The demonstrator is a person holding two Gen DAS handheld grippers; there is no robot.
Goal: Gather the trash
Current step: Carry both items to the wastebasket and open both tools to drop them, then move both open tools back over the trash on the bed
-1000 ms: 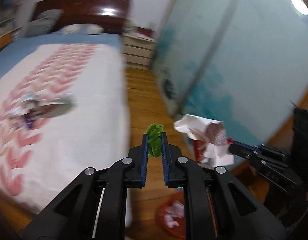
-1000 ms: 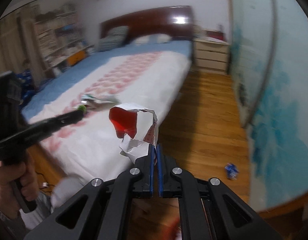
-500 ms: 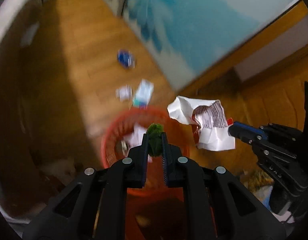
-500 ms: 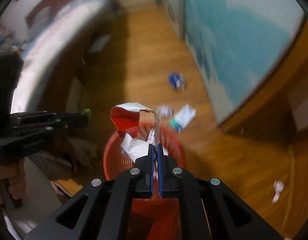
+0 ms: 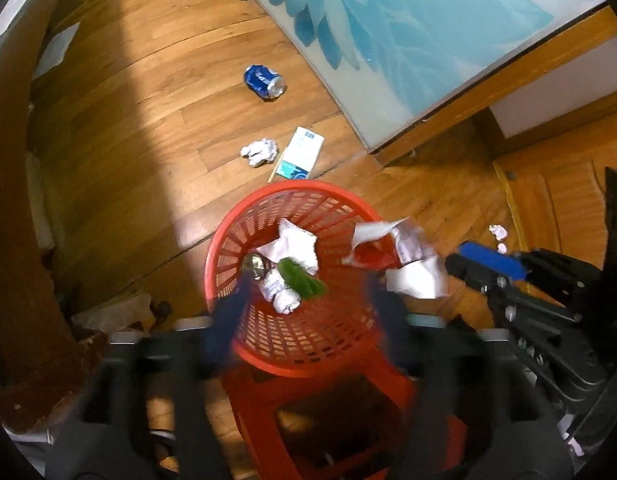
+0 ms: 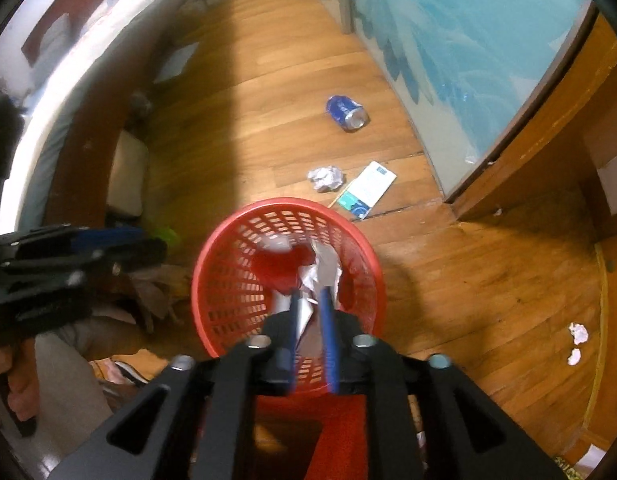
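A red mesh trash basket (image 5: 340,204) stands on a red stool, right under both grippers; it also shows in the right wrist view (image 6: 284,206). My left gripper (image 5: 308,292) is open, its jaws blurred and wide apart, and a green scrap (image 5: 302,280) drops into the basket onto crumpled paper. My right gripper (image 6: 310,300) is open over the basket, and a red and silver wrapper (image 6: 308,270) slips from between its jaws. In the left wrist view that wrapper (image 5: 396,252) hangs at the basket's right rim.
On the wood floor beyond the basket lie a blue can (image 5: 264,81), a crumpled paper ball (image 5: 259,151) and a white and teal carton (image 5: 302,153). Small paper bits (image 6: 578,334) lie at right. The bed frame (image 6: 88,152) runs along the left, a blue patterned sliding door (image 5: 408,32) along the right.
Both grippers have opened over the red basket. The green scrap has left my left jaws and falls in. The wrapper is loose from my right jaws.
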